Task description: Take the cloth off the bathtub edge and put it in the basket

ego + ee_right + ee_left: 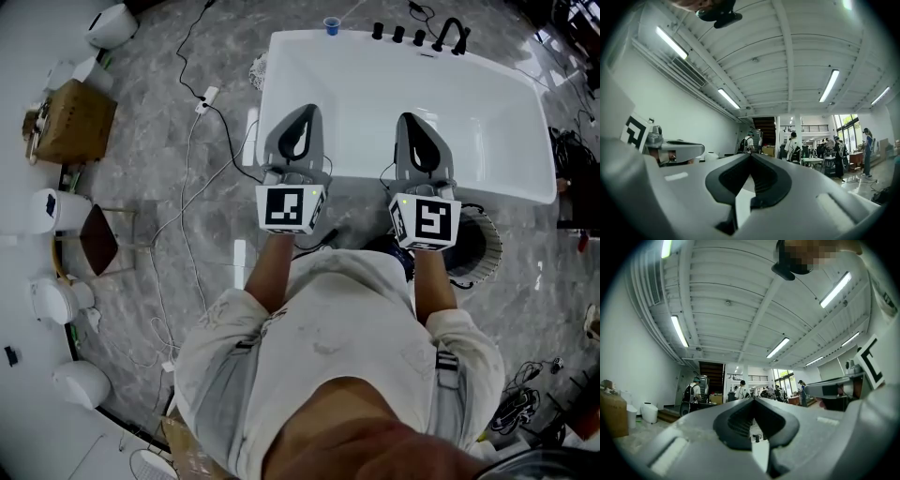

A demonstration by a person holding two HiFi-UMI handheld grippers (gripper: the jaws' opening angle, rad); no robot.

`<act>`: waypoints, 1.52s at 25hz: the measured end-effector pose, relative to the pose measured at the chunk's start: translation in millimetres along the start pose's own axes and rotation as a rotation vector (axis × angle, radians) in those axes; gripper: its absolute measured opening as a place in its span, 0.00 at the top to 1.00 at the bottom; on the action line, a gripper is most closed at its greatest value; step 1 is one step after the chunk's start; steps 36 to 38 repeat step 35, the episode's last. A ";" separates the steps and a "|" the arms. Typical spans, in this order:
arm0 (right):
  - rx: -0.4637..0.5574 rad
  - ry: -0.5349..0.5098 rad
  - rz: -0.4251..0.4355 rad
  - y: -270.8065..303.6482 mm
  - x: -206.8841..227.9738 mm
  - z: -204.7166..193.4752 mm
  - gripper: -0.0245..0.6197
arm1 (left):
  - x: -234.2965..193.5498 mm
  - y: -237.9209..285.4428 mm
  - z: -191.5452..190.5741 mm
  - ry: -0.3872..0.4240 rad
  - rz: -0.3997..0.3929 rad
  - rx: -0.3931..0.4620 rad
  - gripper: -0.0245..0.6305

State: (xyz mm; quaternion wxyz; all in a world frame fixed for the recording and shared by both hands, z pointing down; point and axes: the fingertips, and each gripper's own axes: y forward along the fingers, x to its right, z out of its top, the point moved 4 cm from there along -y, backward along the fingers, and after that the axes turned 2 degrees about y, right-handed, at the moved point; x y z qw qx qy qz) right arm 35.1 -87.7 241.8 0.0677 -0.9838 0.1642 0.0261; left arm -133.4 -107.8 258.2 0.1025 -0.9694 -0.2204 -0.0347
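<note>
The white bathtub [487, 183] fills the top of the head view. Both grippers hover side by side over its near rim, pointing away from me. My left gripper [305, 112] is shut, its dark pads meeting at the tip [753, 399] with nothing between them. My right gripper [411, 120] is also shut and empty [751, 154]. The round white basket [487, 248] stands on the floor just below the right gripper, beside the tub's near edge. Its inside looks dark and is partly hidden by the gripper. No cloth shows in either pair of jaws.
Black taps [448, 36] and a blue cup [331, 25] sit on the tub's far rim. Cables [192, 187] run over the grey marble floor at left. A cardboard box [75, 120] and white containers [47, 211] line the left wall. People [793, 146] stand far off.
</note>
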 end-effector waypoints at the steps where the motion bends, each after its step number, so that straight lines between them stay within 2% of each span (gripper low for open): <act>1: 0.000 -0.009 -0.003 0.2 0.1 0.8 0.96 | 0.2 0.0 0.7 0.001 0.001 0.000 0.96; 10: -0.012 -0.009 0.023 -1.8 -7.5 -2.6 0.96 | 0.3 -8.9 2.9 0.003 0.022 0.018 0.96; 18: -0.016 -0.010 -0.024 -2.7 0.4 -6.8 0.96 | 2.5 -8.4 -2.4 0.012 -0.001 0.007 0.96; 38: -0.019 0.003 -0.047 -4.6 5.2 -12.7 0.96 | -0.6 -9.6 -2.0 0.006 -0.001 0.000 0.96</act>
